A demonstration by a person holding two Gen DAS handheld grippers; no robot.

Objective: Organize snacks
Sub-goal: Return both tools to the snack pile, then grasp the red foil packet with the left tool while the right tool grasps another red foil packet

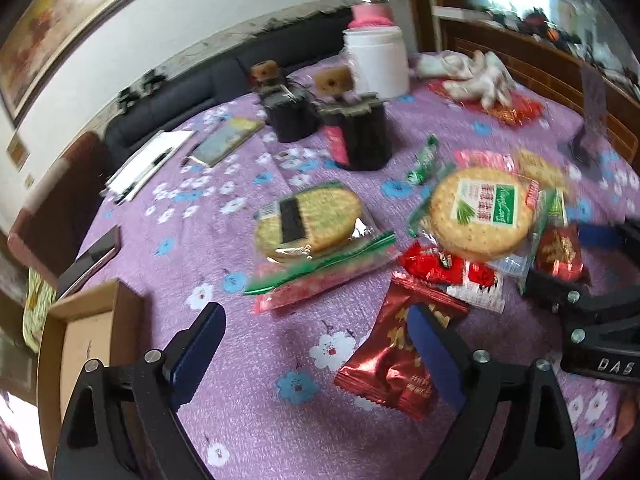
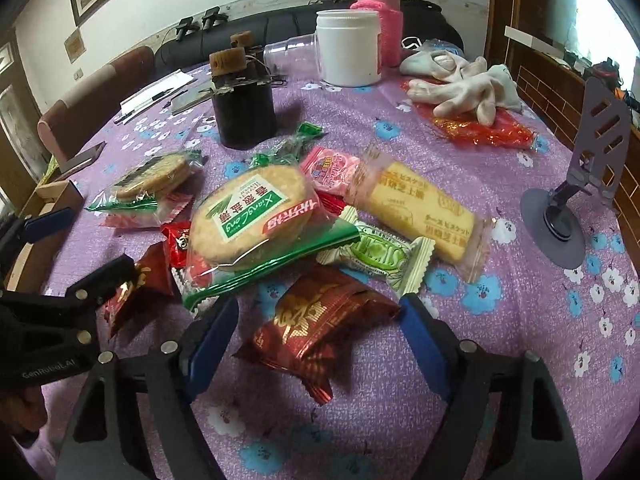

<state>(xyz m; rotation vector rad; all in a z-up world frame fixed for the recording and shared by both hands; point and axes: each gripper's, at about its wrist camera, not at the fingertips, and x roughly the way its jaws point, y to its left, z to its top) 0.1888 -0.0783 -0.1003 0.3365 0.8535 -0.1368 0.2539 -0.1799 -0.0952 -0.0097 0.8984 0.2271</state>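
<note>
A pile of wrapped snacks lies on the purple flowered tablecloth [image 2: 500, 360]. A round cracker pack with a green label [image 2: 252, 216] tops the pile; it also shows in the left wrist view [image 1: 482, 212]. A second cracker pack [image 1: 308, 220] lies to its left. My right gripper [image 2: 318, 316] is open, its jaws on either side of a dark red foil packet [image 2: 316, 320]. My left gripper [image 1: 316, 324] is open over bare cloth, with a red foil packet [image 1: 392, 360] by its right finger. A yellow biscuit pack [image 2: 420, 210] and a green candy [image 2: 376, 258] lie right of the pile.
An open cardboard box [image 1: 80, 344] sits at the left table edge beside a phone [image 1: 90, 260]. Two dark jars [image 1: 360, 136], a white tub [image 2: 348, 48], a pink-sleeved flask [image 2: 378, 12], gloves [image 2: 460, 84] and a phone stand [image 2: 580, 184] stand further back.
</note>
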